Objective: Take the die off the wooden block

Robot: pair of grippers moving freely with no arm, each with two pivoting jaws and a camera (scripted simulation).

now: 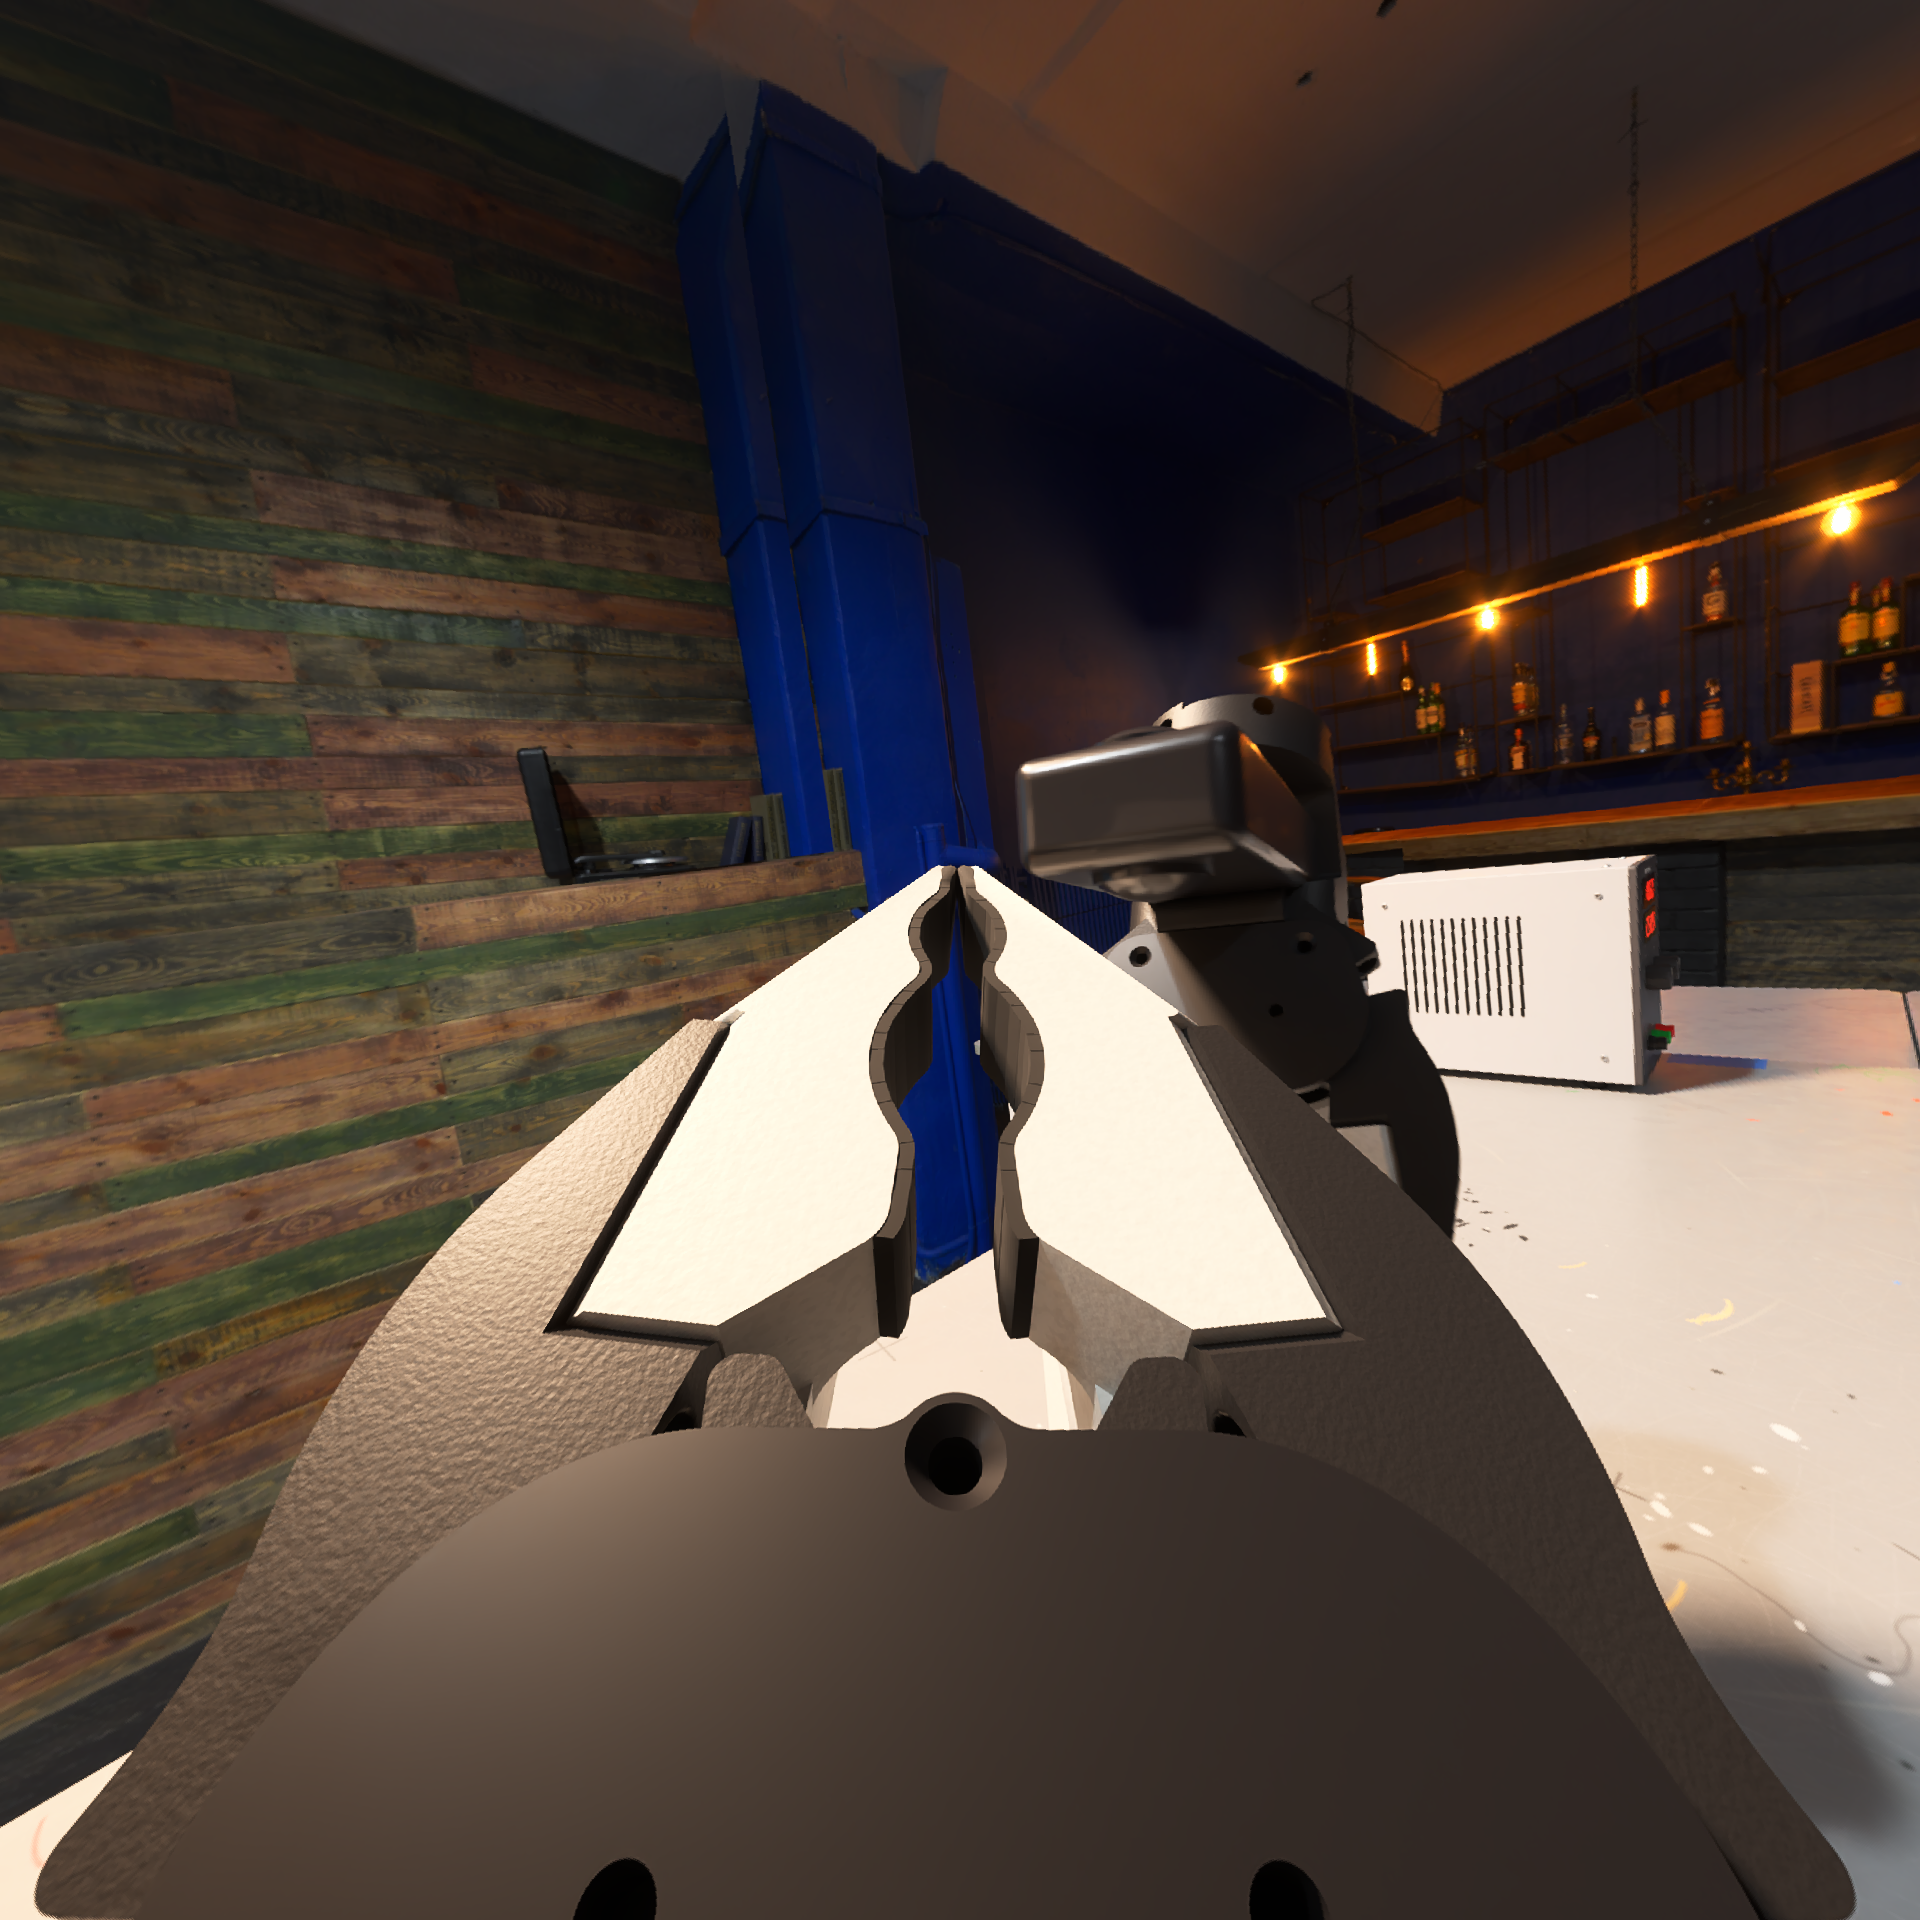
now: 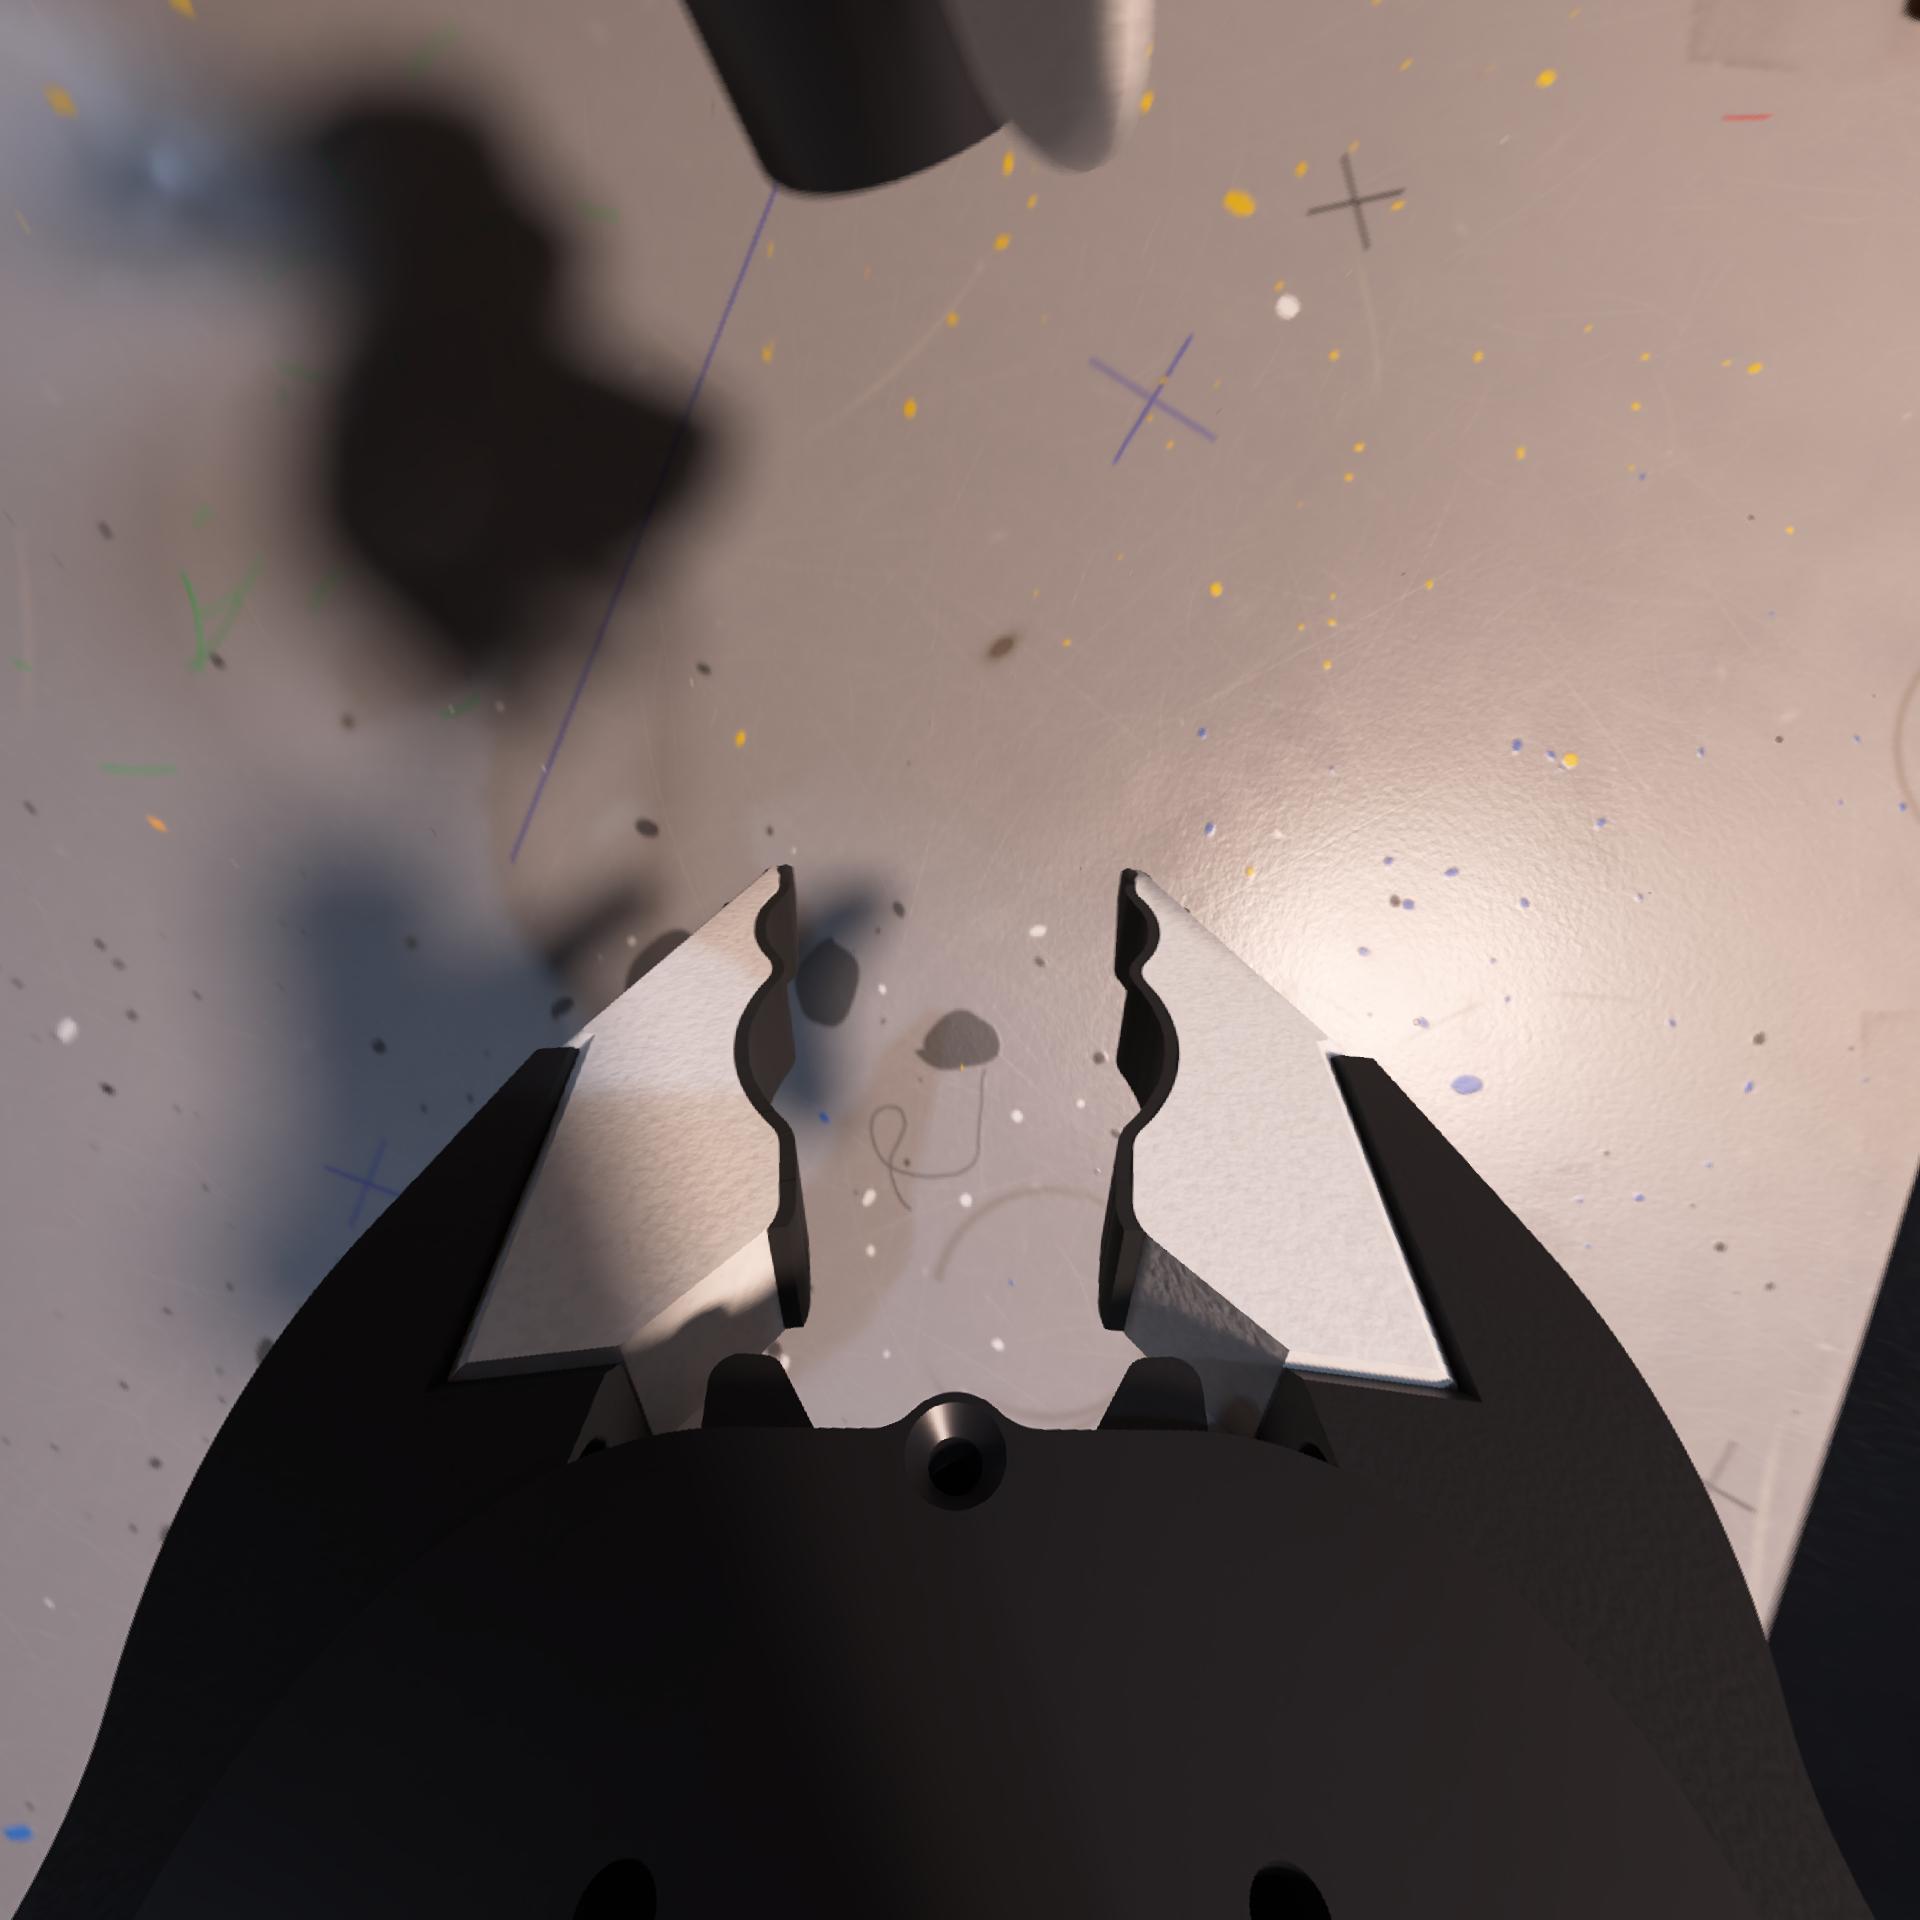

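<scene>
Neither the die nor the wooden block shows in either view. My left gripper is shut with nothing between its white fingers; it is held level above the table and points toward a blue pillar. My right gripper is open and empty and points down at the speckled white tabletop. The right gripper's dark body also shows in the left wrist view, just right of my left fingertips. Part of the left gripper shows at the top edge of the right wrist view.
A white box with vent slots stands at the back right of the table. A plank wall with a shelf is on the left, and a lit bar with bottles is behind. The table's dark edge runs at lower right.
</scene>
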